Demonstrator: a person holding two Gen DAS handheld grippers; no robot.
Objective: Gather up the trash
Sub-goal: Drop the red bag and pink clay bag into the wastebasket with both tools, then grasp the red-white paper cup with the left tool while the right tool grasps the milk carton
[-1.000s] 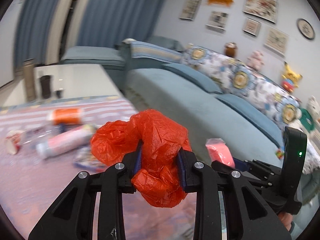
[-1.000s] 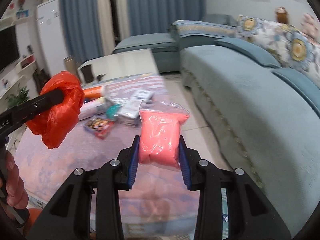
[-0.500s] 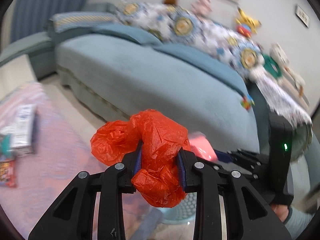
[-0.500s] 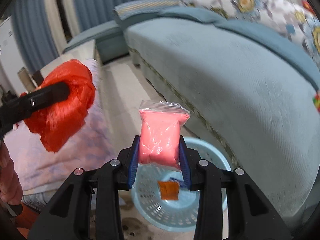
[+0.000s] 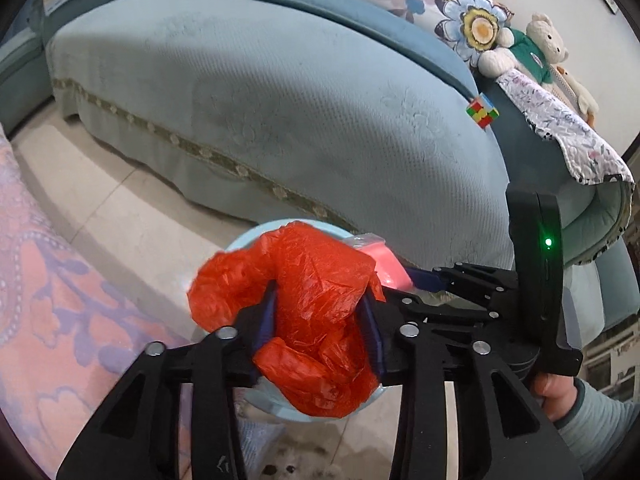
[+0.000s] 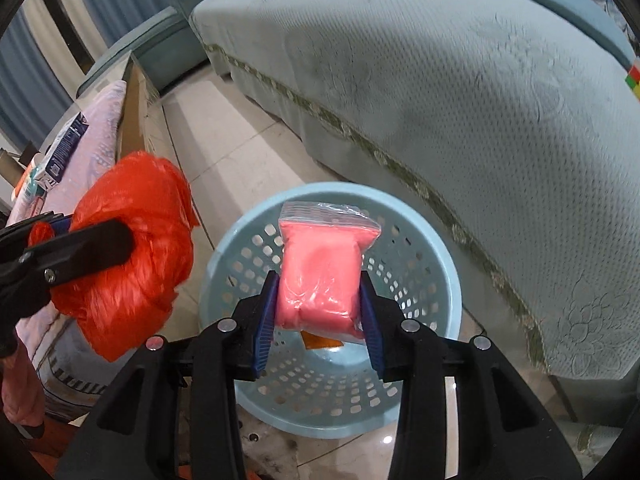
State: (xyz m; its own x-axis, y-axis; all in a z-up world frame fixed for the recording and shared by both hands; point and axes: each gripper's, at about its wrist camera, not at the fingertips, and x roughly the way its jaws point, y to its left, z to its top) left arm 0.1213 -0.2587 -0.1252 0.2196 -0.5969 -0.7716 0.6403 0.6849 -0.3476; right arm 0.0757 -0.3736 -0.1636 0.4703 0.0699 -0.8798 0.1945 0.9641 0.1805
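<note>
My left gripper (image 5: pixel 318 320) is shut on a crumpled red plastic bag (image 5: pixel 312 304). It also shows in the right wrist view (image 6: pixel 132 256), left of the basket. My right gripper (image 6: pixel 320 312) is shut on a clear pouch of pink powder (image 6: pixel 320 276) and holds it above a light blue perforated basket (image 6: pixel 436 272) on the floor. An orange wrapper (image 6: pixel 320 342) lies in the basket. In the left wrist view the basket's rim (image 5: pixel 244 242) and the pink pouch (image 5: pixel 384 264) peek from behind the red bag.
A teal sofa (image 6: pixel 460 80) runs close along the right of the basket, with a colour cube (image 5: pixel 482 111) and plush toys (image 5: pixel 536 50) on it. A table with a pink patterned cloth (image 5: pixel 48 312) stands at the left, with a carton (image 6: pixel 64 152) on it.
Both grippers have swung from the table toward the sofa and down over the basket, each still holding its item. The basket is now directly under the pink pouch.
</note>
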